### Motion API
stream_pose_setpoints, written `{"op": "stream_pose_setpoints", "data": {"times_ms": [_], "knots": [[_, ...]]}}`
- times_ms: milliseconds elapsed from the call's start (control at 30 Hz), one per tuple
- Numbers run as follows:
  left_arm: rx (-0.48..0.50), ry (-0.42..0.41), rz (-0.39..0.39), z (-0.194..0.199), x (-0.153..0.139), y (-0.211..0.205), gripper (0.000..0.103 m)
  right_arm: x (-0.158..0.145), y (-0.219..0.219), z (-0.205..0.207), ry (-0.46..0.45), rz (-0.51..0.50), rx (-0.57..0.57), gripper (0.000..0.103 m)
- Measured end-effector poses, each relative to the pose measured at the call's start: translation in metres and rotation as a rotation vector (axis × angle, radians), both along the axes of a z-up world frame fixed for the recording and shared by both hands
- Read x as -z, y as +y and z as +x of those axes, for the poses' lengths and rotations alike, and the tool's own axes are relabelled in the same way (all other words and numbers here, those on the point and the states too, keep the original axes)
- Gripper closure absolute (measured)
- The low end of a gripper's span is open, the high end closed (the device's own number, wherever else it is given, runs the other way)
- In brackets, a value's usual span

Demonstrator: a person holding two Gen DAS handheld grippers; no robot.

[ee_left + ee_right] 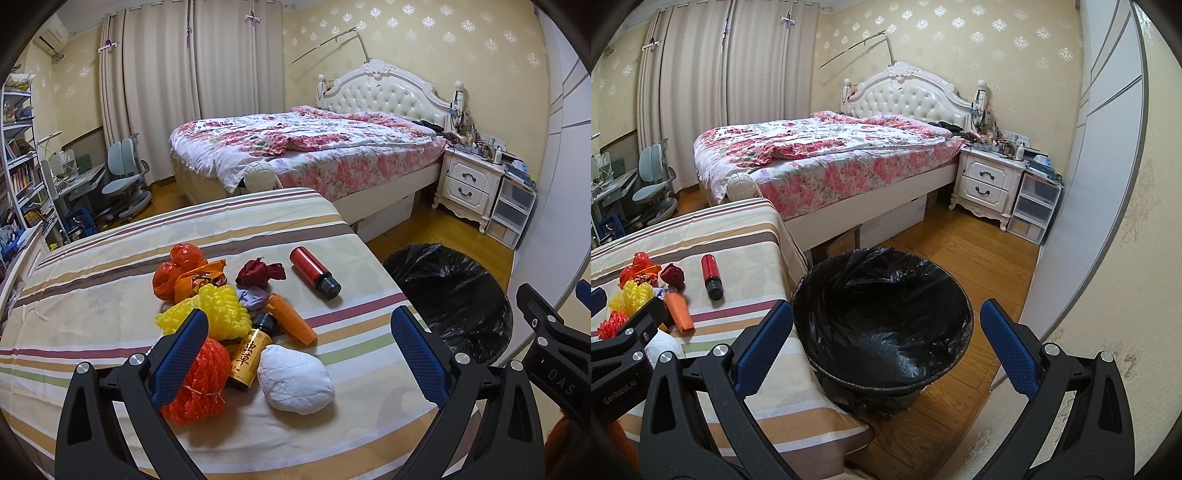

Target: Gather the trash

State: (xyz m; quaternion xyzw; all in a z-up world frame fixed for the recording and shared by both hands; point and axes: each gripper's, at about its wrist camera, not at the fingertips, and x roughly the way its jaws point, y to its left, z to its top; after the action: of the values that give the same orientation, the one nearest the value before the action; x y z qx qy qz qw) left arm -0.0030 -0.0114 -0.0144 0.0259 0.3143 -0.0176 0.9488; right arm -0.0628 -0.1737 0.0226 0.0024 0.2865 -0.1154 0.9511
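Note:
Trash lies on the striped table (110,288): a white paper wad (295,380), a gold-labelled bottle (249,354), a red foam net (201,380), a yellow foam net (210,314), an orange tube (291,323), a red bottle (314,271), a dark red wrapper (260,273) and orange bags (181,275). My left gripper (301,336) is open above the near pile, holding nothing. My right gripper (886,332) is open and empty above the black-lined trash bin (882,317), which stands on the floor right of the table (753,236). The bin also shows in the left wrist view (454,295).
A bed (303,155) with a floral cover stands beyond the table. A white nightstand (986,181) and plastic drawers (1034,206) are at the right wall. A desk chair (125,173) and bookshelves (22,166) are at the left. Wooden floor (960,258) surrounds the bin.

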Motion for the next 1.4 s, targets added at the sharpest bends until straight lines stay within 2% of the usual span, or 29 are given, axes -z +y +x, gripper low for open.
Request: {"op": "stream_pose_setpoints", "data": {"times_ms": [1400], "knots": [[0.005,0.008,0.004,-0.004,0.006,-0.0074,0.006,0.0004,-0.0012,0.0007,0.008,0.005,0.002,0.004]]}}
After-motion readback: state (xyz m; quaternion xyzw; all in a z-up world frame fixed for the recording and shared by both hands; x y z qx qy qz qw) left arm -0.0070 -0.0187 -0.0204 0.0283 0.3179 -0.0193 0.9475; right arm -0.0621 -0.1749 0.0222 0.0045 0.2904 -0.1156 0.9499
